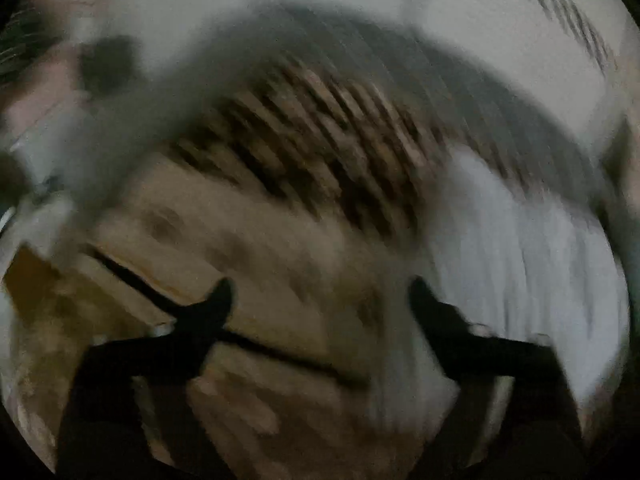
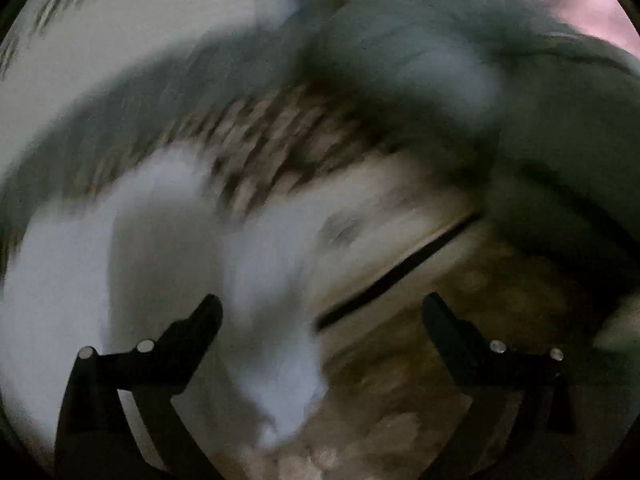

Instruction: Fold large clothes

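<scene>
Both views are heavily motion-blurred. A white garment [image 1: 528, 264] lies on a tan patterned surface [image 1: 256, 248]; it also shows in the right wrist view [image 2: 168, 240]. My left gripper [image 1: 320, 300] is open and empty, its black fingers wide apart above the surface, with the white garment by the right finger. My right gripper [image 2: 320, 312] is open and empty, and the white garment spreads under and between its fingers. A brown-and-dark striped patch [image 1: 320, 140] lies beyond the garment.
A grey mass of cloth [image 2: 460, 80] bulks at the back and right. A dark seam [image 2: 400, 276] crosses the tan surface [image 2: 500, 292]. A pale wall [image 1: 480, 20] stands behind. A brownish box-like shape [image 1: 48, 292] is at the left.
</scene>
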`<action>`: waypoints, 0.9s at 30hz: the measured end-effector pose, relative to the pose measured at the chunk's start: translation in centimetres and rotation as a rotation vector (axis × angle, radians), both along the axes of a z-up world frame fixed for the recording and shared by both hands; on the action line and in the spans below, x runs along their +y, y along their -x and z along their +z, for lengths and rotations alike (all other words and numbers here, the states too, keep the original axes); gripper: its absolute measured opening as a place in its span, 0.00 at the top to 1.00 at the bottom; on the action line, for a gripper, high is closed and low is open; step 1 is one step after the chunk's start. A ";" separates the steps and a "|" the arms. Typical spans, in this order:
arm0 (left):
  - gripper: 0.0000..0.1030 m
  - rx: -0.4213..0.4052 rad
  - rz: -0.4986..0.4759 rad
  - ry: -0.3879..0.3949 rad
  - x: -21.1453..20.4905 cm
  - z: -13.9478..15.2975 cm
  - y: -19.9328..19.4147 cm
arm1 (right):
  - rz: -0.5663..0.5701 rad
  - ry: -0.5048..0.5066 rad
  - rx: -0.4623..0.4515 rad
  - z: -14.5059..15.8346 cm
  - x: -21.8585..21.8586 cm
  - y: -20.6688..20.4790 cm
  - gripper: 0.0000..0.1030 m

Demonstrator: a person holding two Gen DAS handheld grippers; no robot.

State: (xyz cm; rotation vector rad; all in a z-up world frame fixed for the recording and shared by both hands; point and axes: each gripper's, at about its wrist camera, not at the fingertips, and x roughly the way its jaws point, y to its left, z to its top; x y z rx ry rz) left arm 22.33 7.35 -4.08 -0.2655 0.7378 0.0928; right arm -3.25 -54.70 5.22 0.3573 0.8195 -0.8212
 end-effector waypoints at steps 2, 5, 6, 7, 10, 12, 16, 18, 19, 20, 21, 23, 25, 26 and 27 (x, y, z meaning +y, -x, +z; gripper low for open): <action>0.03 -0.192 0.078 -0.048 0.4 3.9 1.8 | 0.000 0.065 -0.256 5.6 1.7 1.6 0.02; 0.03 -0.338 0.026 -0.148 -1.2 6.1 5.6 | 0.235 0.128 -0.440 9.5 8.5 1.2 0.02; 0.03 -0.346 0.002 -0.172 -2.2 5.9 6.3 | 0.350 0.100 -0.460 9.1 11.1 0.9 0.02; 0.03 -0.345 -0.041 -0.204 -3.4 5.0 7.7 | 0.422 0.075 -0.461 8.1 13.0 1.1 0.02; 0.03 -0.296 -0.115 -0.285 -4.1 2.8 10.5 | 0.548 0.037 -0.329 2.8 18.1 0.7 0.02; 0.03 -0.318 -0.102 -0.361 -3.9 3.0 12.4 | 0.606 0.071 -0.183 1.5 19.8 -1.2 0.02; 0.03 -0.401 -0.150 -0.396 -4.6 4.0 13.8 | 0.541 0.188 -0.201 2.8 20.1 -1.0 0.02; 0.03 -0.384 -0.174 -0.416 -5.0 3.7 13.2 | 0.539 0.154 -0.198 2.4 19.5 -1.0 0.02; 0.03 -0.379 -0.181 -0.414 -5.3 3.7 12.9 | 0.539 0.139 -0.192 2.3 19.5 -0.8 0.02; 0.03 -0.378 -0.180 -0.404 -5.1 3.7 13.1 | 0.544 0.129 -0.191 2.3 19.8 -0.6 0.02; 0.03 -0.378 -0.176 -0.396 -4.8 3.9 13.2 | 0.555 0.124 -0.192 2.3 19.8 -0.6 0.02; 0.03 -0.366 -0.169 -0.368 -4.3 4.1 13.3 | 0.572 0.142 -0.185 2.1 21.4 -0.1 0.02; 0.03 -0.333 -0.170 -0.346 -4.1 3.6 12.7 | 0.596 0.158 -0.174 1.7 22.3 0.4 0.02; 0.03 -0.314 -0.171 -0.344 -4.2 3.2 12.3 | 0.609 0.161 -0.165 1.4 22.6 0.4 0.02; 0.03 -0.298 -0.172 -0.346 -4.2 2.9 12.1 | 0.622 0.167 -0.151 1.3 23.0 0.2 0.02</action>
